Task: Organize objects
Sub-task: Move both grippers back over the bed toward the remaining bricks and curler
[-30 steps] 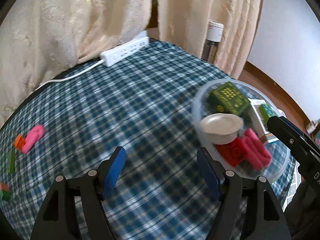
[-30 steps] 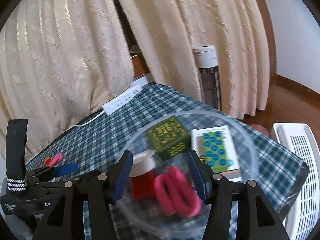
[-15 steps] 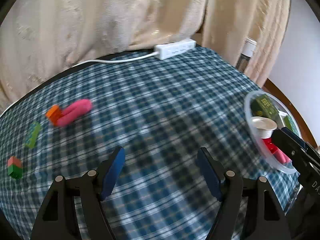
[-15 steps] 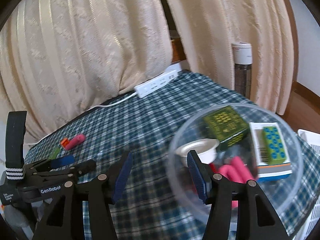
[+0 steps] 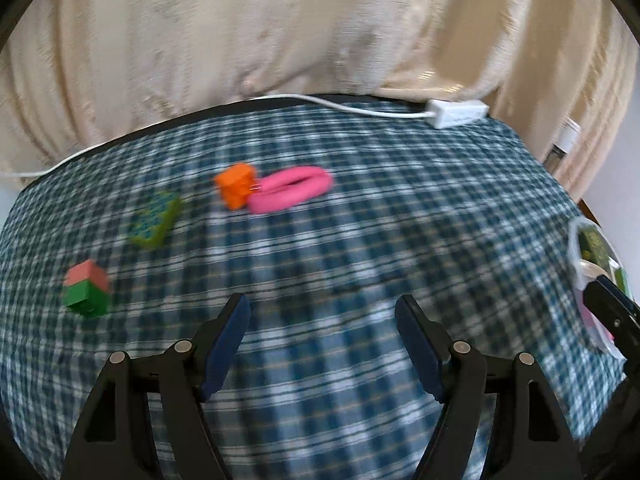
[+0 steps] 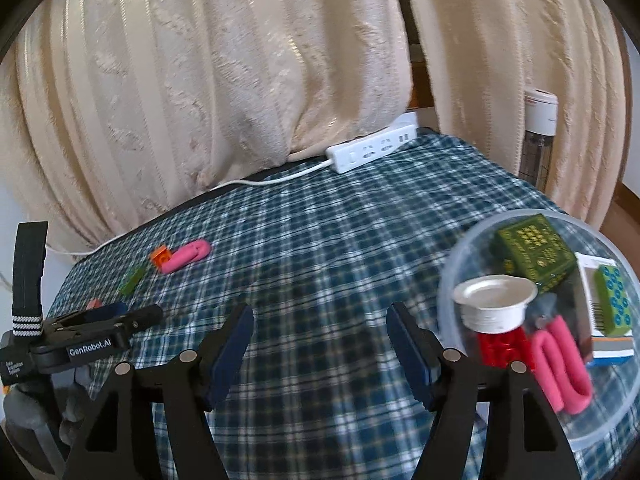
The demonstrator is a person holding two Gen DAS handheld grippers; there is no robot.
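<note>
Across the upper middle of the left view, a pink loop point(image 5: 292, 194) lay on the checked table point(image 5: 360, 240) touching an orange block point(image 5: 236, 185). It looked soft, light; pinch its middle. Left tool point(image 5: 322, 344) stood apart, empty. Right tool point(image 6: 320, 346) was opening, empty, beside the bowl point(image 6: 452, 280).
</note>
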